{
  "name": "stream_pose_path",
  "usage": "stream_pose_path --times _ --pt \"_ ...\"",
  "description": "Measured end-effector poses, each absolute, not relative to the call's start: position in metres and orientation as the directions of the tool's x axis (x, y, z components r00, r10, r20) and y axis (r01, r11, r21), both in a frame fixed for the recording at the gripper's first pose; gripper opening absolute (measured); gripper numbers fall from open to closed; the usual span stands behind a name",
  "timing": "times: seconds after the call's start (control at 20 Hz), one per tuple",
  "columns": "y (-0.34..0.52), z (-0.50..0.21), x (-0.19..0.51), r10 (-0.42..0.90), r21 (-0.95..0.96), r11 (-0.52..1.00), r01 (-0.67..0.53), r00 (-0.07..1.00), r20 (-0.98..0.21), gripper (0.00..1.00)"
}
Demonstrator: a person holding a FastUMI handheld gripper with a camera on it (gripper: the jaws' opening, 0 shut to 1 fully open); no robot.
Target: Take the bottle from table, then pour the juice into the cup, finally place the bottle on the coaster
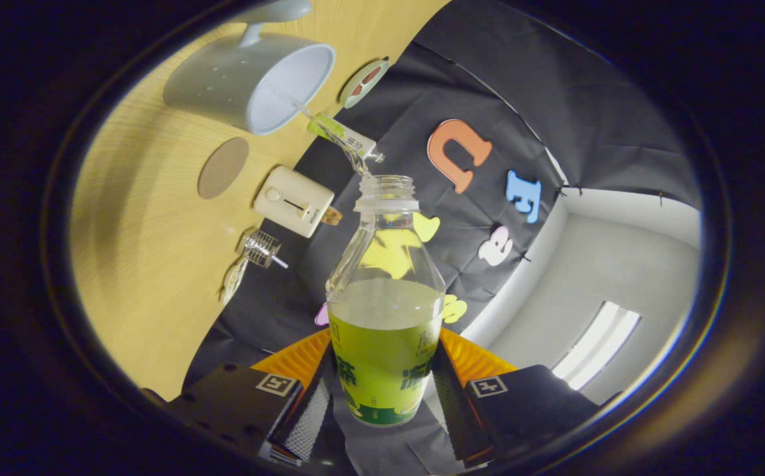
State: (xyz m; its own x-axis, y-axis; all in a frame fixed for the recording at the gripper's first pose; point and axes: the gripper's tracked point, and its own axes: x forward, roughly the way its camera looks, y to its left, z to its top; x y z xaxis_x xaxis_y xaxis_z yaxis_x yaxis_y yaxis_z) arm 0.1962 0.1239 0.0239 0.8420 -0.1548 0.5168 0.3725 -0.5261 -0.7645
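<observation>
Gripper (385,390) pinched the uncapped bottle (385,311) between both fingers, held clear of the desk (151,277); the cup (253,82) stood beyond its mouth, the coaster (223,168) near the cup.

Gripper (385,390): two blocky finger housings, each with a square fiducial marker on top; ribbed panels behind them, mesh-textured inner faces.

wooden table (137,264), grey cup (250,82), round coaster (223,168), cream box (293,200), small metal piece (262,248)
</observation>
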Motion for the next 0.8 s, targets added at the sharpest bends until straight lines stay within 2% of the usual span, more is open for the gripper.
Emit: stream_pose_path --times 0.8 --pt "0.158 0.058 0.191 -0.034 -0.624 -0.656 0.424 0.810 0.586 0.80"
